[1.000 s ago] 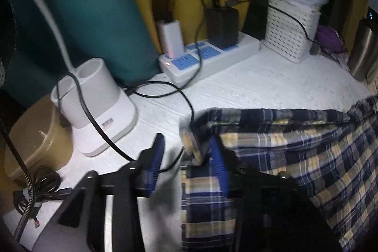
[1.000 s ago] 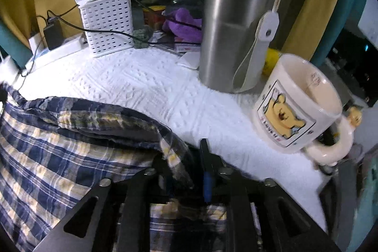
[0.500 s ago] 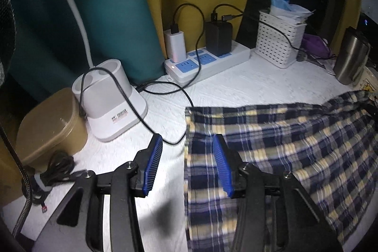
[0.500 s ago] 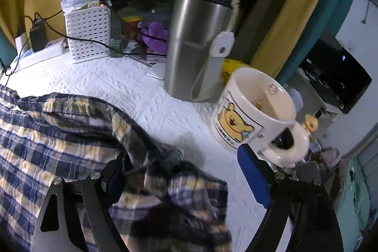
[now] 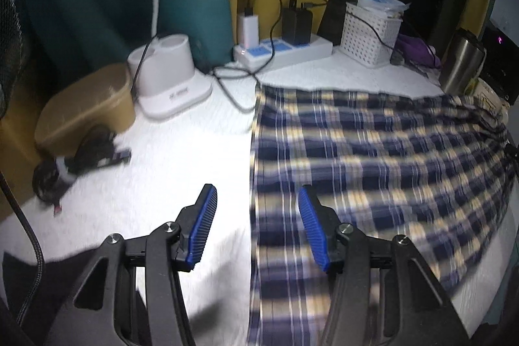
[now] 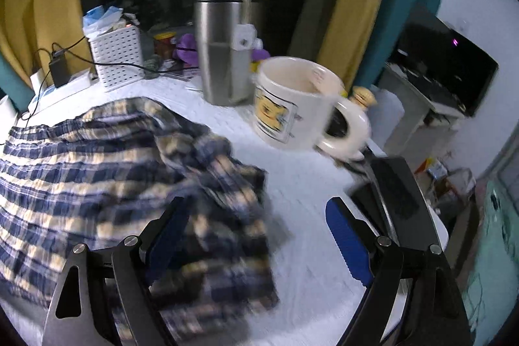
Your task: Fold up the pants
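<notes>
Left gripper (image 5: 256, 216): jaws part-spread and opening, nothing pinched; the pants' straight left edge runs beneath the gap, blue pads clear of the cloth.
Right gripper (image 6: 256, 235): jaws spread wide, nothing pinched; a rumpled corner of the pants lies between them, nearer the left pad, not pressed.
Pants (image 5: 373, 158): plaid, navy and cream, spread flat on the counter; right end bunched in folds (image 6: 220, 171).
Counter (image 5: 181, 158): white textured cover, bare left of the pants.
Cable bundle (image 5: 74, 158): on the counter at left, well apart from the pants.
Mug (image 6: 292, 106): upright, just beyond the bunched end, not touching.
Tumbler (image 6: 223, 51): steel, upright, beside the mug.
Power strip (image 5: 282, 52): at the back edge, chargers plugged in.
Basket (image 5: 369, 34): white, right of the strip.
</notes>
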`<state>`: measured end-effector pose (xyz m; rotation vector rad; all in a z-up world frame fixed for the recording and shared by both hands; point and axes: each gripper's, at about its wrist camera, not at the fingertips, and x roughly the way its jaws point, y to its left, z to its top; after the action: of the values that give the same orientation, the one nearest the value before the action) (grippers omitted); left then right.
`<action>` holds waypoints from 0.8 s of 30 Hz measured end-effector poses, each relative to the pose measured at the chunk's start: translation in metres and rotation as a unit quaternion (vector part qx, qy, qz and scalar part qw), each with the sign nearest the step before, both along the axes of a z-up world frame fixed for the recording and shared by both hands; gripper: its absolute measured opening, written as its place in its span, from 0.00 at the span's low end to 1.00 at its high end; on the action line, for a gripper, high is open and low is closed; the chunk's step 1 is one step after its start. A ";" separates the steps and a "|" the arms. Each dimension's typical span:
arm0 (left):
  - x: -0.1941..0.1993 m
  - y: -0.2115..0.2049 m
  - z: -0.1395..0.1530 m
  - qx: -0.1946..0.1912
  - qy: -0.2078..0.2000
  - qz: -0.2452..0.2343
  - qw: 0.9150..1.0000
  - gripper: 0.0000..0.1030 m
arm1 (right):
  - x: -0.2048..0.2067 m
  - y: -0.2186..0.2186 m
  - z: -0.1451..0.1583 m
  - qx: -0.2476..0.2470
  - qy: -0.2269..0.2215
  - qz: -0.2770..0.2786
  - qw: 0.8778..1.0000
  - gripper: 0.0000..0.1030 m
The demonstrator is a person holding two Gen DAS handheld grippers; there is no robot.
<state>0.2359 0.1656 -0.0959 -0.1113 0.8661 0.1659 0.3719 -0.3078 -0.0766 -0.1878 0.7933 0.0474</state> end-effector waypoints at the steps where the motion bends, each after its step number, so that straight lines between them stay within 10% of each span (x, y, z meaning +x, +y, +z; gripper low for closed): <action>1: -0.006 0.000 -0.002 -0.002 0.002 0.002 1.000 0.51 | -0.005 -0.005 0.000 0.004 0.000 -0.003 1.000 0.85; 12: -0.025 0.002 -0.011 -0.008 0.012 0.019 1.000 0.51 | 0.004 0.014 0.010 0.032 -0.023 0.043 0.998 0.84; 15: -0.017 0.004 -0.014 -0.012 0.015 0.023 1.000 0.51 | 0.019 0.036 0.009 0.028 -0.016 0.078 0.996 0.59; 24: 0.002 0.001 -0.030 -0.018 0.036 0.008 0.999 0.51 | 0.074 0.060 -0.020 0.008 0.034 0.075 0.997 0.55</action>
<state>0.2377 0.1665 -0.1256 -0.1471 0.9414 0.1702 0.4454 -0.2474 -0.0968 -0.2319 0.8447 0.2018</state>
